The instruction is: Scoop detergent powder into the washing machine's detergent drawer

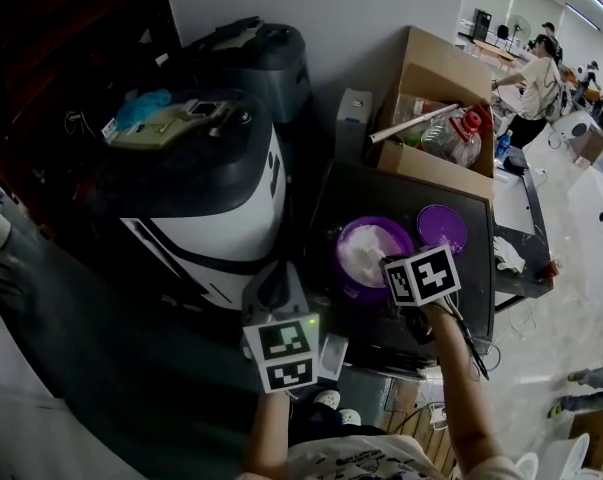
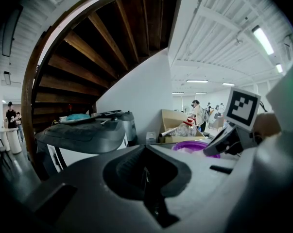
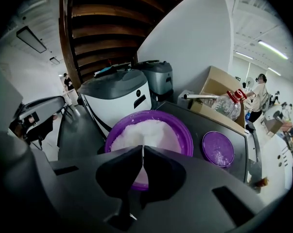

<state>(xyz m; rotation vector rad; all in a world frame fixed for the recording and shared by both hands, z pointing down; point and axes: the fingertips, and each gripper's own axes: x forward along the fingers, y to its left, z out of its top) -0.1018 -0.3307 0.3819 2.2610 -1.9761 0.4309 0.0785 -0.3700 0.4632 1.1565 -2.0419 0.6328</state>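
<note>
A purple bowl [image 1: 373, 253] [image 3: 181, 130] full of white detergent powder [image 3: 148, 130] stands on a black flat top [image 1: 381, 193]. Its purple lid [image 1: 442, 228] [image 3: 217, 148] lies to the right, dusted with powder. My right gripper [image 1: 389, 271] [image 3: 143, 149] hangs over the bowl's near rim, shut on a thin white scoop handle whose far end reaches into the powder. My left gripper [image 1: 273, 276] [image 2: 145, 152] is lower left of the bowl, shut, with nothing showing between its jaws. From the left gripper view I see the bowl [image 2: 192, 146] and the right gripper [image 2: 229, 140]. No detergent drawer shows.
An open cardboard box [image 1: 441, 118] with a clear bottle [image 1: 456, 138] stands behind the bowl. Two grey and white machines [image 1: 211, 168] fill the left, under a dark wooden stair [image 2: 102, 47]. People stand at the far right [image 1: 531, 88].
</note>
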